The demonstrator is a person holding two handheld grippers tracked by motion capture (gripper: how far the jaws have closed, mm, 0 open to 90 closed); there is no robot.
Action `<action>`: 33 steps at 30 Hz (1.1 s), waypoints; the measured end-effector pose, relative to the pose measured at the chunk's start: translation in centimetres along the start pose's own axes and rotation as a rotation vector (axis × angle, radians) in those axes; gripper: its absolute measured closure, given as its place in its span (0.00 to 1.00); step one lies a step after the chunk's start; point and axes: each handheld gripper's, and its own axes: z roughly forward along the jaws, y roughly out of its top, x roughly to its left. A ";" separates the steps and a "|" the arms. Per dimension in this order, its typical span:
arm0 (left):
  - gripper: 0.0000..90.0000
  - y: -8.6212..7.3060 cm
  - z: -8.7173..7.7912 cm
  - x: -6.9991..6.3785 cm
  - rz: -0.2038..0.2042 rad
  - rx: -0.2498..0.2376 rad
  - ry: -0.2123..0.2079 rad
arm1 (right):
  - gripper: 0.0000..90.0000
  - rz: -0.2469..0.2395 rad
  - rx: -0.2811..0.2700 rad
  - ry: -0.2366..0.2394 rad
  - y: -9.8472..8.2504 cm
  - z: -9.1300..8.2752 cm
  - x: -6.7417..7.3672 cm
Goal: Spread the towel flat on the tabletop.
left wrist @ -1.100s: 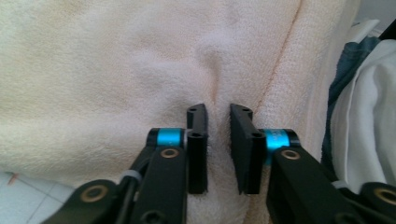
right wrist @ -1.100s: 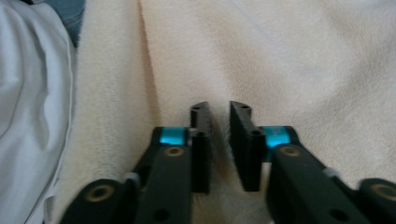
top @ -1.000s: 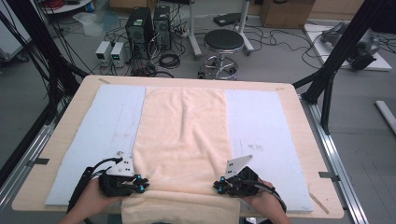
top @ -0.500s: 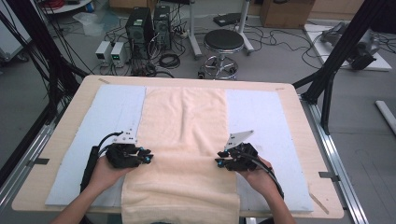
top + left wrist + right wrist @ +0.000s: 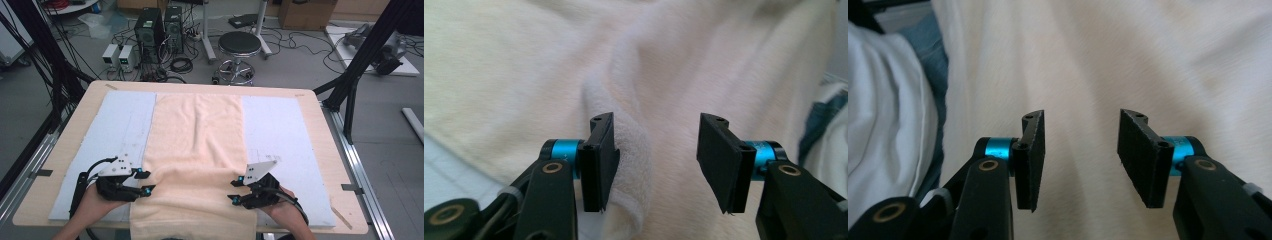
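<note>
High view shows a cream terry-cloth towel laid lengthwise down the middle of a pale blue mat on a light wooden table, its near end bunched into a ridge from 7 to 5 o'clock. The left gripper and right gripper are placed at that ridge, jaws just opened and released, cloth lying loosely between them. A first fold appears barely begun; flattening and further folds are judged left.
</note>
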 end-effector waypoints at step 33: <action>0.53 -0.8 -1.9 1.2 -0.049 0.004 0.124 | 0.55 -0.012 -0.020 -0.002 -0.2 -0.9 0.7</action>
